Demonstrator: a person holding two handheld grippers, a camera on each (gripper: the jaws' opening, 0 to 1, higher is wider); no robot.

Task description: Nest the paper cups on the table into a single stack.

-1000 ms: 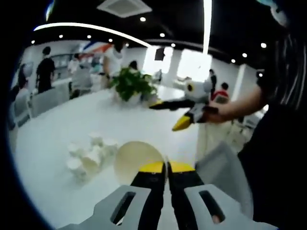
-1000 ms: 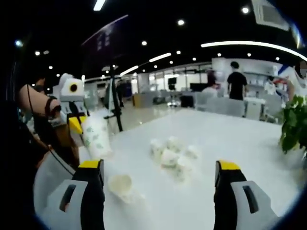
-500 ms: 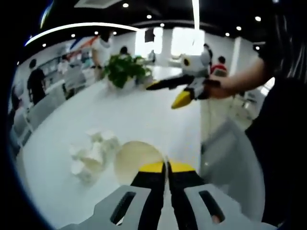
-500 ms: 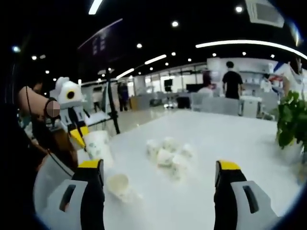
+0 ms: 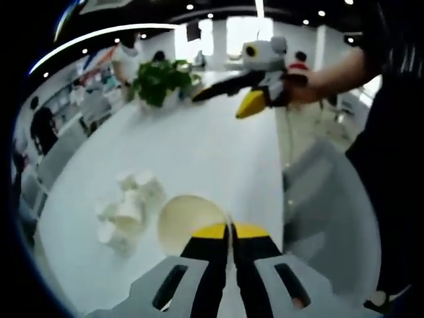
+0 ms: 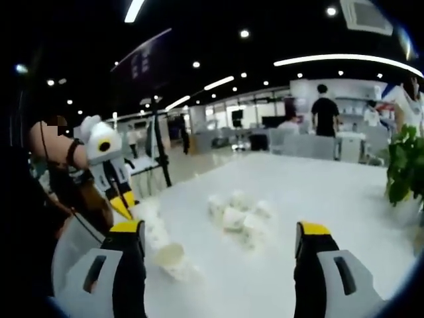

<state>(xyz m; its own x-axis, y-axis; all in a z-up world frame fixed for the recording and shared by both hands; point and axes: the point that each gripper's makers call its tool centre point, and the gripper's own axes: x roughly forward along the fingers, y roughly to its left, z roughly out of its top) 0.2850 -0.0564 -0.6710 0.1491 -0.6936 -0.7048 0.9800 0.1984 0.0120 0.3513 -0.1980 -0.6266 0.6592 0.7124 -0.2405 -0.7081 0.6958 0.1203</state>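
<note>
My left gripper is shut on the rim of a paper cup, whose open mouth faces the camera. Left of it, several white paper cups lie in a loose cluster on the white table. In the right gripper view the left gripper holds that cup, blurred, just above a lone cup lying on its side. The cluster sits farther back. My right gripper stands wide open with nothing between its jaws, and it hangs above the table's far part.
A potted green plant stands at the table's far end. A grey chair is at the table's edge beside the person holding the grippers. People and furniture fill the room behind.
The left gripper has carried its cup downward, close to the lone cup lying on the table. The left view has tilted down. The right gripper stays open and nearly still.
</note>
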